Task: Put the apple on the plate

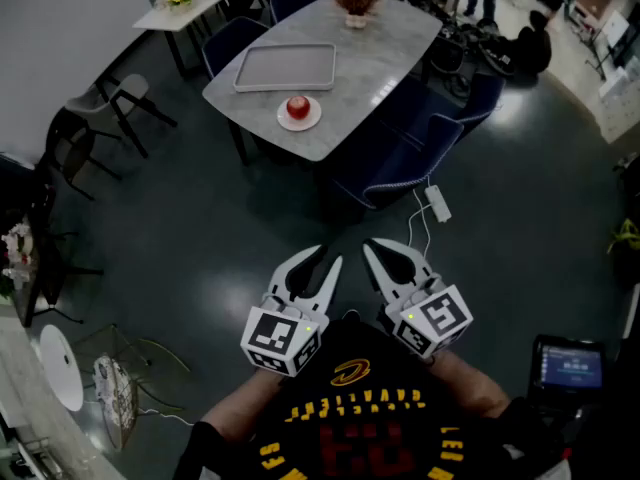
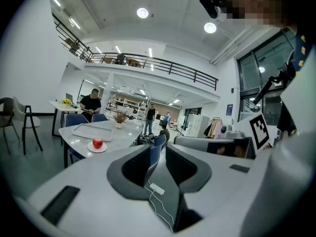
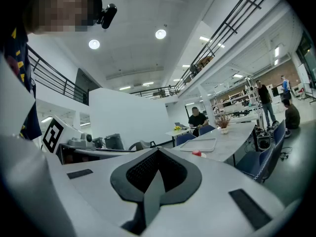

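Apple [image 1: 298, 107], one: sits on the plate [image 1: 315, 119] on the table [image 1: 380, 58], well ahead of both jaw sets; left gripper [image 1: 328, 256] jaws slightly apart, right gripper [image 1: 376, 245] jaws together, both empty, apparently because nothing needs carrying.

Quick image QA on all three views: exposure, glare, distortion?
Head view: dim overall, glare on the floor at right, apple on plate legible. Left gripper view: heavy fisheye, dark vignette, ceiling lights blown out. Right gripper view: same fisheye, apple tiny.
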{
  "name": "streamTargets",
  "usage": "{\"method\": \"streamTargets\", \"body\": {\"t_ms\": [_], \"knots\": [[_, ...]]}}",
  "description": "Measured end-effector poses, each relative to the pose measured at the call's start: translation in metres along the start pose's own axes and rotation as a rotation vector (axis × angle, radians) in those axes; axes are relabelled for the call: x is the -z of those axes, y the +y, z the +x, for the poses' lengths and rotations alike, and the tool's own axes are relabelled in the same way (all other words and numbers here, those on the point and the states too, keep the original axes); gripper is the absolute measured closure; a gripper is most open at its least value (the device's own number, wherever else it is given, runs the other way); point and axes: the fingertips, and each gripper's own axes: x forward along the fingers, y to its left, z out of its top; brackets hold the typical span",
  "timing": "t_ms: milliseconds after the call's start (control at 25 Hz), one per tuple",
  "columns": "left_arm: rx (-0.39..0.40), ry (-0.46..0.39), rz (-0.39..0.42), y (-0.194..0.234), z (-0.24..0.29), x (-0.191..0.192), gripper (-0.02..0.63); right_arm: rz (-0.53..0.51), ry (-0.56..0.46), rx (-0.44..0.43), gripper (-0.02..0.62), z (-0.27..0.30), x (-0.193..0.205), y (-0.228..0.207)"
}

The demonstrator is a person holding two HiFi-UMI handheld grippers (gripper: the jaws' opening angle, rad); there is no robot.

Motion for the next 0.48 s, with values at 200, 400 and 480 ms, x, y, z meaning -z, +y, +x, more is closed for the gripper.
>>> {"method": "streamTargets", "body": {"t_ms": [200,400,480], "knots": [[0.006,0.004,-0.006,0.005,0.000,0.001,0.506,0.006,0.010,0.004,0.588,0.005,0.001,0.001],[0.005,0.020,-0.013,0.020,0.004,0.000,0.506,0.012,0.009,0.005,0.588,0.021,0.003,0.003],[0.005,0.029,-0.018,0.028,0.007,0.000,0.506,0.005,0.022,0.013,0.588,0.031,0.005,0.001]]}}
